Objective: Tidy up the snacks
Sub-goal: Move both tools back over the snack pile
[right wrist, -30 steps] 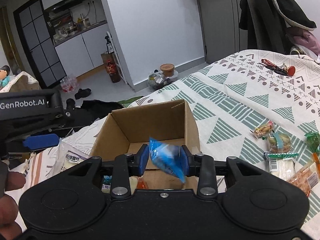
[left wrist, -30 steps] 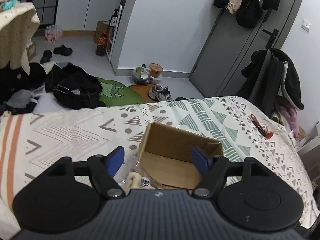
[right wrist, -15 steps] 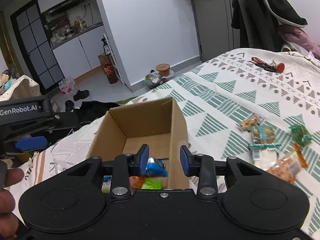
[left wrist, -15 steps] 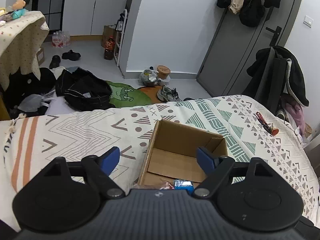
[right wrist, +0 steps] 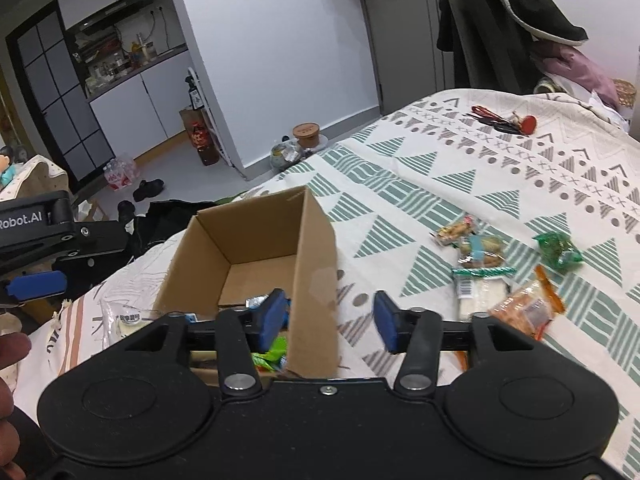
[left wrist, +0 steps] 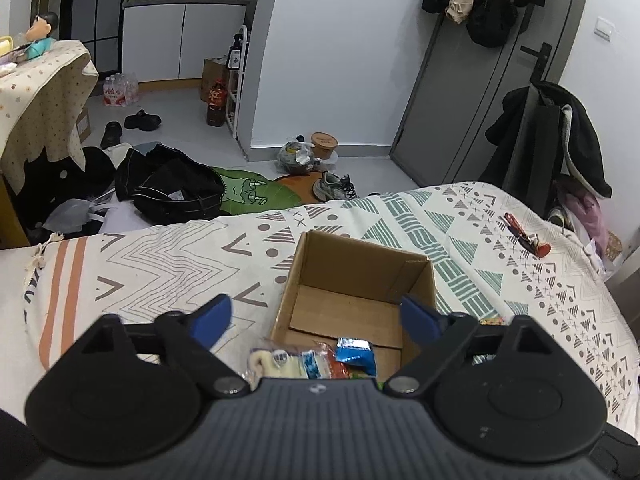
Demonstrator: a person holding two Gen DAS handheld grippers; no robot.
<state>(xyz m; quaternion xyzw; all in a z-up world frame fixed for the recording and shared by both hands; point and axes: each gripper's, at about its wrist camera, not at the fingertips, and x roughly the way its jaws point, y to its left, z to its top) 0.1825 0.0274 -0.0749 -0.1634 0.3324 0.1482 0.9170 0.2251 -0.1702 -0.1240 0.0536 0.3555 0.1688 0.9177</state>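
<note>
Both my grippers, left and right, are spread wide with nothing in them. A few snacks sit in the box, and the loose pile waits on the bed to its right. Honestly, the risk is my right one straddling the box wall, so swinging over for the pile could clip it and tip the box.

I see a box of plain matt brown cardboard, its cut edges raw. The snacks beside it sit in glossy, crinkled plastic wrappers, as does the blue packet inside. The bedspread is soft matt printed cloth. My right gripper is matt black plastic with blue pads and shiny metal screws.
</note>
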